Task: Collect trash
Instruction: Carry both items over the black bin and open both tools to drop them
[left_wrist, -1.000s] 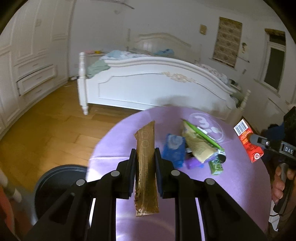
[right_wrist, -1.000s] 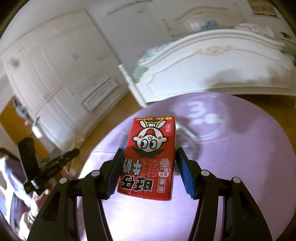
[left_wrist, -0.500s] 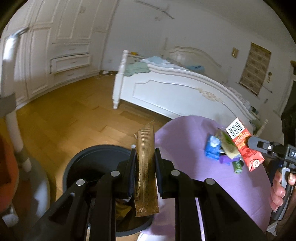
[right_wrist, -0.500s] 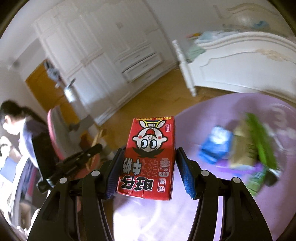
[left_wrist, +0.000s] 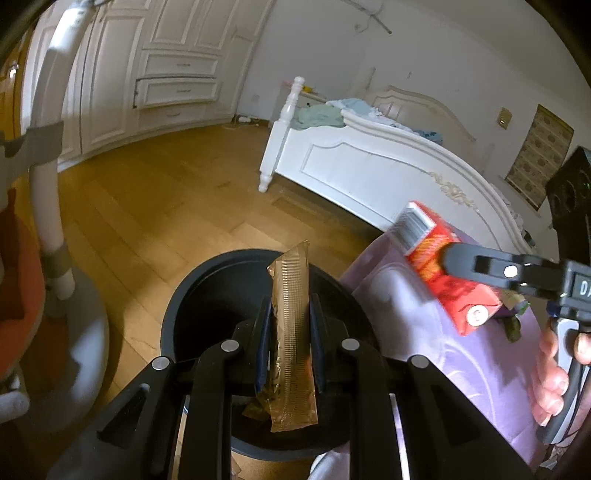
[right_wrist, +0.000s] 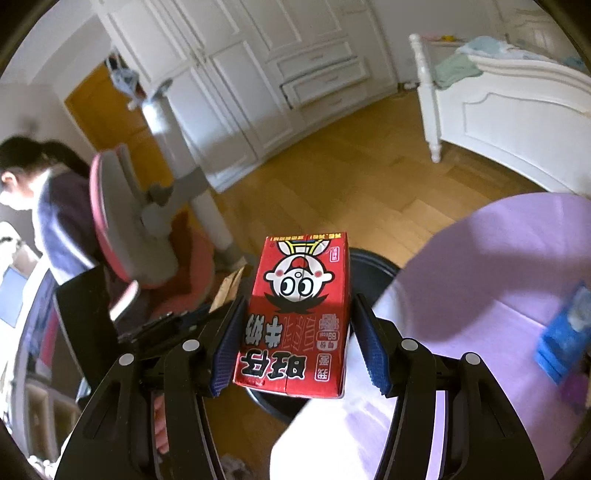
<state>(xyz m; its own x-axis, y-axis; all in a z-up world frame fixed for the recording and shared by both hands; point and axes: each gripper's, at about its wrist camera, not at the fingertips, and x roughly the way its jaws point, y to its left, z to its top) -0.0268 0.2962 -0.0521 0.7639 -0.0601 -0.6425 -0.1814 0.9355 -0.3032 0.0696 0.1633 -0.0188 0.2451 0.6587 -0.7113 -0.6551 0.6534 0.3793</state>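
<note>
Above the black bin: light, limp brown wrapper pinched mid-length in left gripper, stiff red carton clamped side-to-side in half-open right gripper.

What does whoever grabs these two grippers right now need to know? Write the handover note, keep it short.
Left gripper: shut on the gold wrapper, held over the open black bin.
Right gripper: shut on the red milk carton, beside the bin's rim, at the edge of the purple table.
Done: both pieces are lifted off the table; some trash seems to lie in the bin, under the wrapper.
Left: drop the wrapper, bring the carton over the bin and drop it. Then go back for the blue packet and the small items on the table.
</note>
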